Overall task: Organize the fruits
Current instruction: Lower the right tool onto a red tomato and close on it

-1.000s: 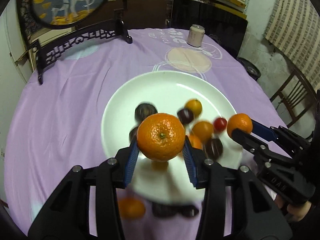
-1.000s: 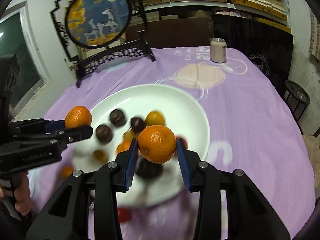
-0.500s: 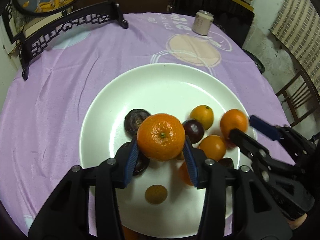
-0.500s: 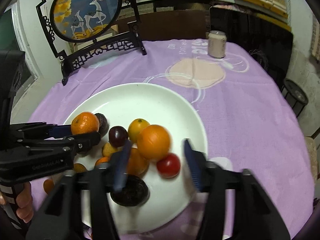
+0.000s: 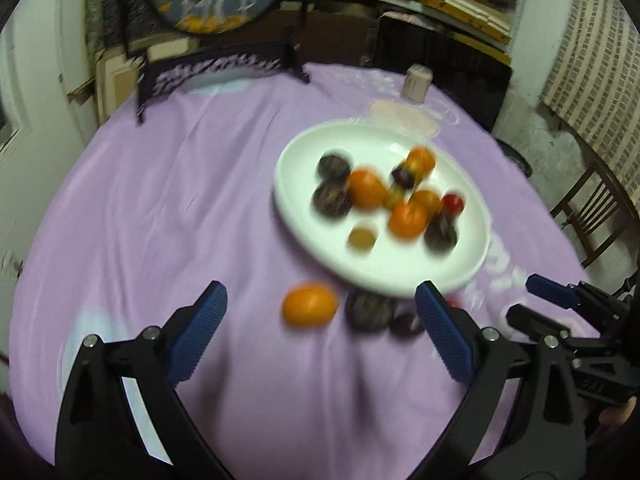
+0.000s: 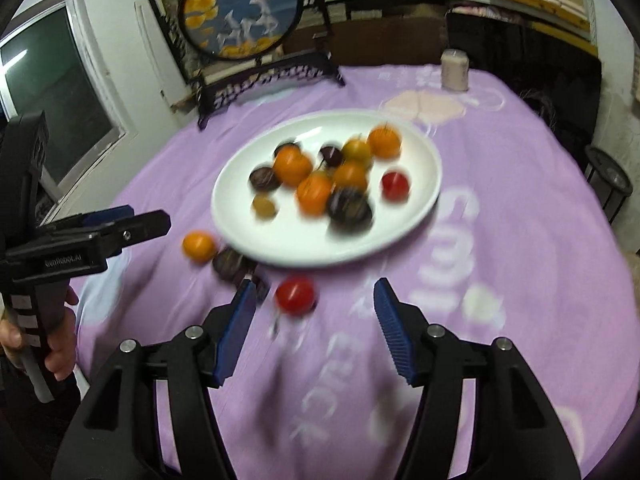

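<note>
Both tools empty, left tool (image 5: 320, 340) spreading wide and right tool (image 6: 314, 312) apart, so next is probably grabbing the loose orange (image 5: 309, 305) off the surface for the plate (image 5: 304, 236).

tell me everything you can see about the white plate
The white plate is round, shallow and glossy, likely ceramic, lying flat on the purple tablecloth. It holds a blurred cluster of orange, dark purple, yellowish and red fruits. An orange fruit, dark fruits and a red one lie off its near rim. Neither gripper touches it.
</note>
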Action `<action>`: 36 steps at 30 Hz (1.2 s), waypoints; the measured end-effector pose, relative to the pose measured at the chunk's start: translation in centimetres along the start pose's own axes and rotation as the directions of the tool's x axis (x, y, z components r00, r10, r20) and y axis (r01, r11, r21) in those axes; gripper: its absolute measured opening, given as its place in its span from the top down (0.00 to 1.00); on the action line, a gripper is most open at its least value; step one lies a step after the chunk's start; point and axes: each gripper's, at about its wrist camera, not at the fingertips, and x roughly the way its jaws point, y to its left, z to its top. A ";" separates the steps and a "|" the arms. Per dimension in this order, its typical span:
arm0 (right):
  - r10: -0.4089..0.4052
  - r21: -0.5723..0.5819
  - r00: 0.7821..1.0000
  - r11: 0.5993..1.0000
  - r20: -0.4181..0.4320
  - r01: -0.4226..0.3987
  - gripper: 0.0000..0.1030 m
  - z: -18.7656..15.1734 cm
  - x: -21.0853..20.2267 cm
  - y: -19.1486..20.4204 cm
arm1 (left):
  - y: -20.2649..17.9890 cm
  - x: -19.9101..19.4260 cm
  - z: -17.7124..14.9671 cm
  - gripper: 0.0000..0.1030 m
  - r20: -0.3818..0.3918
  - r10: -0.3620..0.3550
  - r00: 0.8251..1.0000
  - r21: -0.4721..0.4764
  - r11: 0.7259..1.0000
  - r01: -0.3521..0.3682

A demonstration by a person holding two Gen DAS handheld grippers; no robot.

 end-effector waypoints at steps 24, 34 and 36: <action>-0.012 -0.025 0.996 1.000 -0.087 0.010 0.69 -0.1 6.9 2.0 | 3.4 -2.0 -5.0 0.06 -0.033 0.021 0.999 -0.030 0.999 -0.022; -0.055 -0.009 0.998 0.998 -0.021 0.055 0.70 -1.9 1.5 0.2 | -2.2 -0.4 -4.3 0.06 -0.066 -0.064 0.996 0.049 0.997 0.067; -0.051 0.020 0.999 0.999 -0.018 0.051 0.70 -2.7 0.5 -0.9 | -4.0 0.4 -4.2 0.06 -0.079 -0.080 0.994 0.076 0.993 0.086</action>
